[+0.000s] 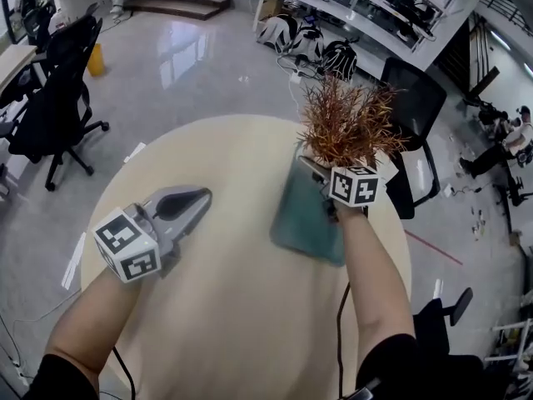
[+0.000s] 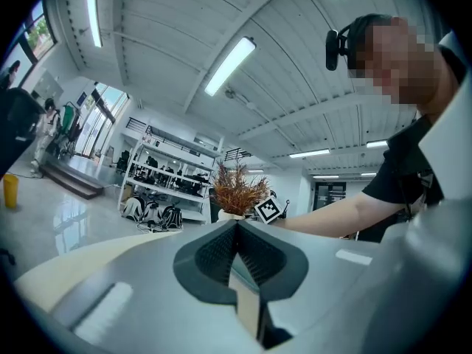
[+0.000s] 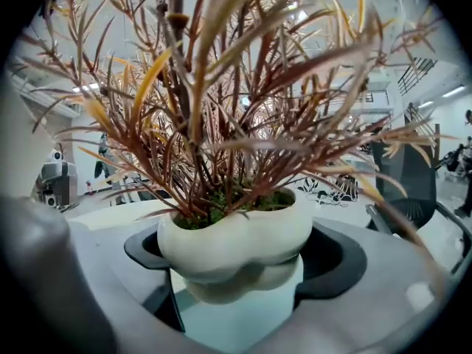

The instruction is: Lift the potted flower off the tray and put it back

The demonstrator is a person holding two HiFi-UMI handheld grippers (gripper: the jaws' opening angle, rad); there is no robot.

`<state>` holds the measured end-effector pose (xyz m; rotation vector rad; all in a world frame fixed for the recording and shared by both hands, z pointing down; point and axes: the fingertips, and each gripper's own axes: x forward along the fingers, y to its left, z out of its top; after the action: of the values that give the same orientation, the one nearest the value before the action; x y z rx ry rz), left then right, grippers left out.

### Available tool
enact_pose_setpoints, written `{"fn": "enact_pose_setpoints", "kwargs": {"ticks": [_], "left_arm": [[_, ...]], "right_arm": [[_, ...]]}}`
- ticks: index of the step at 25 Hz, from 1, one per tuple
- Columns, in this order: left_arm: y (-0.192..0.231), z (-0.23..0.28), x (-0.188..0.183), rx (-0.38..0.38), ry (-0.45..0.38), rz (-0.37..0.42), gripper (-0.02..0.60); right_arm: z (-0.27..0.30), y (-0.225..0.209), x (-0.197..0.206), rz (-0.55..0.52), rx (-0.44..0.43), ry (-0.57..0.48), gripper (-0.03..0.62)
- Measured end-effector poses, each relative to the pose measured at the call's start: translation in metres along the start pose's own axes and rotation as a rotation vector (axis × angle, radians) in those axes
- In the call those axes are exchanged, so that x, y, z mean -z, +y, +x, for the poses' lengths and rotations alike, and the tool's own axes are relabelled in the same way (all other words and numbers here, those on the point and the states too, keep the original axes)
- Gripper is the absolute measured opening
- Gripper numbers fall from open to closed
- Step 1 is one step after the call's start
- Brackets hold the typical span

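Observation:
The potted flower [image 1: 346,127] has rust-red spiky leaves in a lumpy white pot [image 3: 236,238]. My right gripper [image 1: 323,173] is shut on the pot, one jaw on each side, and holds it in the air above the teal tray [image 1: 301,217]. The tray's surface [image 3: 236,319] shows under the pot between the jaws. My left gripper [image 1: 198,197] hovers over the left half of the round beige table [image 1: 225,323], its pads [image 2: 221,253] pressed together on nothing. In the left gripper view the flower [image 2: 237,189] shows small, far ahead.
A black office chair [image 1: 412,107] stands just beyond the table's far right edge. Another black chair [image 1: 50,98] is at far left on the glossy floor. Shelves with bags [image 1: 333,52] line the back wall. My forearms reach in from the bottom.

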<state>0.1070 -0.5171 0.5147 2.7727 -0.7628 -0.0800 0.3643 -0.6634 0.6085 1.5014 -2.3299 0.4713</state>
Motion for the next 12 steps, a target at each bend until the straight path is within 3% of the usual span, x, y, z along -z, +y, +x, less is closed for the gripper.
{"fn": "enact_pose_setpoints", "kwargs": {"ticks": [12], "left_arm": [[0.047, -0.099, -0.02, -0.128, -0.014, 0.022, -0.002]], "right_arm": [[0.059, 0.115, -0.035, -0.042, -0.121, -0.005, 0.511]]}}
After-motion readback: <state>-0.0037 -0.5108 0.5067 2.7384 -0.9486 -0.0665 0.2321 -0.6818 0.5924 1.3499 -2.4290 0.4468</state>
